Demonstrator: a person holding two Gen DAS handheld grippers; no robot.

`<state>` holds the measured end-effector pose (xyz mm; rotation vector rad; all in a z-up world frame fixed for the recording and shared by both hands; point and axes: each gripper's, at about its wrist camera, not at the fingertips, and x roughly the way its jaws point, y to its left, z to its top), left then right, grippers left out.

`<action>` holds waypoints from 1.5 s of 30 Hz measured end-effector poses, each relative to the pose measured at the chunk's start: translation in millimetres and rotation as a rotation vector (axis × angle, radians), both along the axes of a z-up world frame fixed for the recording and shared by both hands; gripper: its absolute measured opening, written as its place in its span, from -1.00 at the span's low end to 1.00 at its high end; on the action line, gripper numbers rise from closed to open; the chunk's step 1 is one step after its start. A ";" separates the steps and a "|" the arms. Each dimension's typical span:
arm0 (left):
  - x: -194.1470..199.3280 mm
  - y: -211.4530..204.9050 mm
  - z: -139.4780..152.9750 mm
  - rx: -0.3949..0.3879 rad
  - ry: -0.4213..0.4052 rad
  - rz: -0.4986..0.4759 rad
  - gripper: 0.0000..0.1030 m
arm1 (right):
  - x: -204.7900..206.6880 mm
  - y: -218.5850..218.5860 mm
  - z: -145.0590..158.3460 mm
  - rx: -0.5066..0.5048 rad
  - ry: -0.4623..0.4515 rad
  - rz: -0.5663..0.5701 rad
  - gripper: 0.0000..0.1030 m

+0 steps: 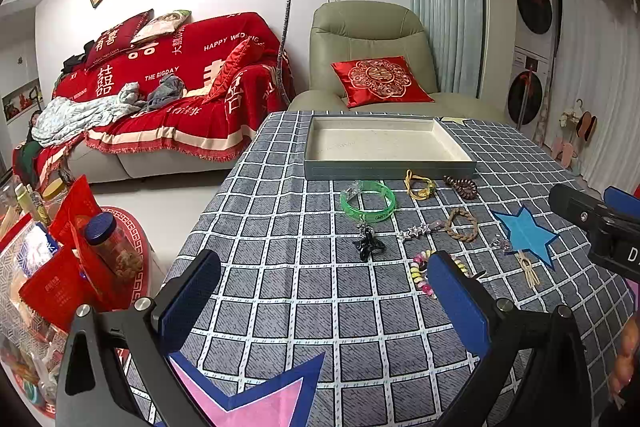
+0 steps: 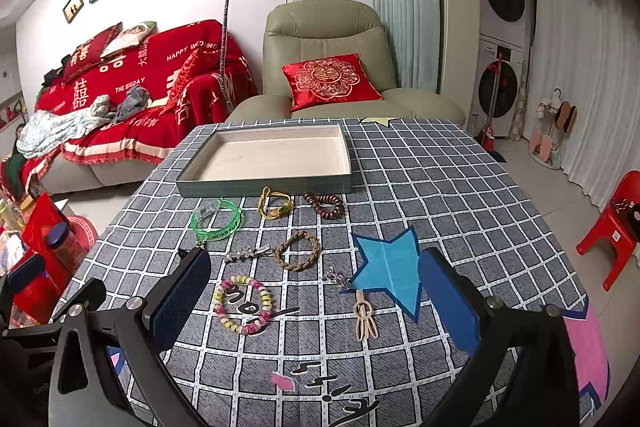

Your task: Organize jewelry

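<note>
Jewelry lies loose on the bench short of the empty tray (image 2: 264, 183), the pink-and-yellow bead bracelet (image 2: 242, 303) nearest between my right tongs (image 2: 316, 299), both those and the left tongs (image 1: 324, 291) gaping and holding nothing, so I risk snagging the checked cloth (image 2: 440, 187) or dragging neighbours like the braided ring (image 2: 297, 251).

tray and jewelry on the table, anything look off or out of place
Nothing looks damaged or spilled. The tray sits empty while all the jewelry lies loose on the tablecloth in front of it: green bangle, yellow cord bracelet, dark bead bracelet, braided bracelet, pastel bead bracelet. Both grippers are open and empty.
</note>
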<state>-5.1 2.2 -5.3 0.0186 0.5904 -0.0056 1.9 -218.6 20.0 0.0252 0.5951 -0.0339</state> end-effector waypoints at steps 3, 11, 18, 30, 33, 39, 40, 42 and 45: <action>0.1 -0.1 0.0 0.000 0.001 -0.001 1.00 | 0.1 0.0 0.0 0.001 0.003 0.000 1.00; 0.3 0.4 0.5 -0.001 0.001 -0.001 1.00 | -0.1 0.4 -0.4 0.000 0.012 -0.001 1.00; 0.3 0.3 0.0 0.000 0.004 -0.001 1.00 | 0.4 0.0 -0.5 0.002 0.019 -0.001 1.00; 17.4 -6.1 -13.9 -0.025 0.090 -0.036 1.00 | 5.6 -9.8 -8.2 0.010 0.058 -0.014 1.00; 31.0 -6.1 -19.5 -0.027 0.140 -0.051 1.00 | 8.8 -18.7 -16.5 0.003 0.081 -0.028 1.00; 68.9 -4.0 -39.2 -0.084 0.260 -0.093 1.00 | 25.6 -44.5 -44.4 0.033 0.153 -0.082 1.00; 75.9 -3.6 -42.8 -0.101 0.282 -0.110 1.00 | 30.5 -48.8 -50.7 0.046 0.186 -0.087 1.00; 87.4 -5.4 -49.1 -0.119 0.312 -0.129 1.00 | 40.8 -53.8 -60.8 0.086 0.217 -0.085 1.00; 101.4 -9.5 -54.4 -0.116 0.329 -0.136 1.00 | 57.3 -56.2 -71.3 0.090 0.283 -0.065 1.00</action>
